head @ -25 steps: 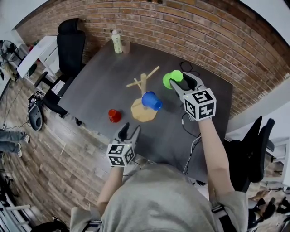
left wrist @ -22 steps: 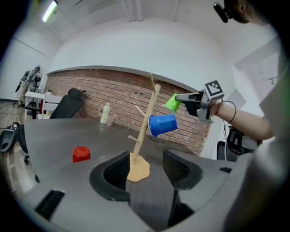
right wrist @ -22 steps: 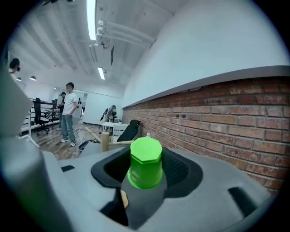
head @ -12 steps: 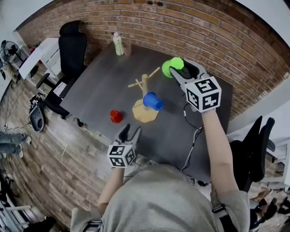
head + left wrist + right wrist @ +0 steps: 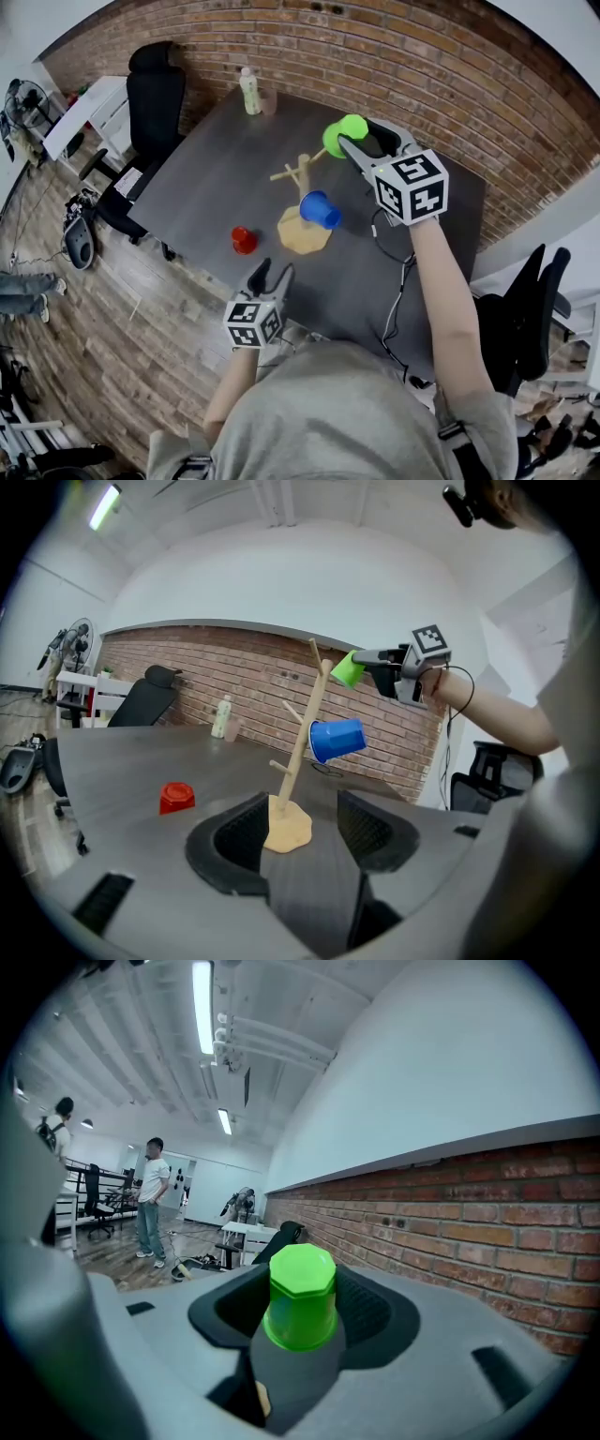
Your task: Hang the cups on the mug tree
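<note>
Head view: green cup point(image 5: 345, 134) is up in the air at the top of the mug tree point(image 5: 303, 178), right by the tip of the upper peg. Cannot tell if cup and peg touch. The right gripper point(image 5: 361, 141) has it clamped, jaws closed on the cup's sides. In the right gripper view the cup sits between the pads with its flat bottom pointing away from the camera.

Blue cup point(image 5: 320, 208) hangs on a lower peg on the tree's right side, lying sideways, mouth toward the trunk. Red cup point(image 5: 244, 240) sits on the table point(image 5: 216, 159) left of the tree's base, clear of it, apparently bottom up.

The tree stands upright on its flat tan base, near the middle of the dark table.

Left gripper point(image 5: 269, 274) is on the near side of the tree, over the table's near edge, well short of the base. It points toward the tree with jaws apart. Left gripper view shows nothing between the pads, only the tree's base far ahead.

Beyond the tree, at the far edge of the table, stands a bottle point(image 5: 250, 92). Past that, left of the tree, is a black office chair point(image 5: 155, 89), and a brick wall point(image 5: 441, 66) runs behind.
</note>
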`<state>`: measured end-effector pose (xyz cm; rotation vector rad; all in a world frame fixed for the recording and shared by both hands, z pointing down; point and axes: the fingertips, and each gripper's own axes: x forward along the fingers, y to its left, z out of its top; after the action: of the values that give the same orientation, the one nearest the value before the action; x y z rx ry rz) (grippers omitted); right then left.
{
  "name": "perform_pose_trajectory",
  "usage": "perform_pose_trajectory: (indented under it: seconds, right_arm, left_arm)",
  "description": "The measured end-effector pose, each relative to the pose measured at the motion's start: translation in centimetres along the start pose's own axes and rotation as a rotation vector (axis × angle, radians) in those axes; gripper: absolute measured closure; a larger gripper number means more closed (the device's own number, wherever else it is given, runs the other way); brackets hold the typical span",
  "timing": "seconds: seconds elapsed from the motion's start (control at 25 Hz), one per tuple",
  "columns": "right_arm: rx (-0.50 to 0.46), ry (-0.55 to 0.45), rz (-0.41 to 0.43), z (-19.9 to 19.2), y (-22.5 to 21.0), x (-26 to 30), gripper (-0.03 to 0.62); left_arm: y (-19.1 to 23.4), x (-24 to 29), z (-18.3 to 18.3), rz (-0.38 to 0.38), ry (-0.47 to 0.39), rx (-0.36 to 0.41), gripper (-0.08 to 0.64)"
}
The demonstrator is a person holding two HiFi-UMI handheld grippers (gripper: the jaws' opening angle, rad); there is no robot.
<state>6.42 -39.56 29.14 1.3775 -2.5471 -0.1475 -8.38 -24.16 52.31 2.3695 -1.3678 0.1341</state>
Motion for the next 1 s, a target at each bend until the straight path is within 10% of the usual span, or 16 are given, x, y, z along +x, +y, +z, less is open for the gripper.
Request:
perform_pose_trajectory:
  seconds: [1.0]
  right_arm:
    - [0.394, -0.016, 0.205, -3.7, 1.4, 2.1, 0.357]
  left_arm:
    - [-0.7, 0.7, -1.4, 0.016, 0.029, -0.010, 0.337]
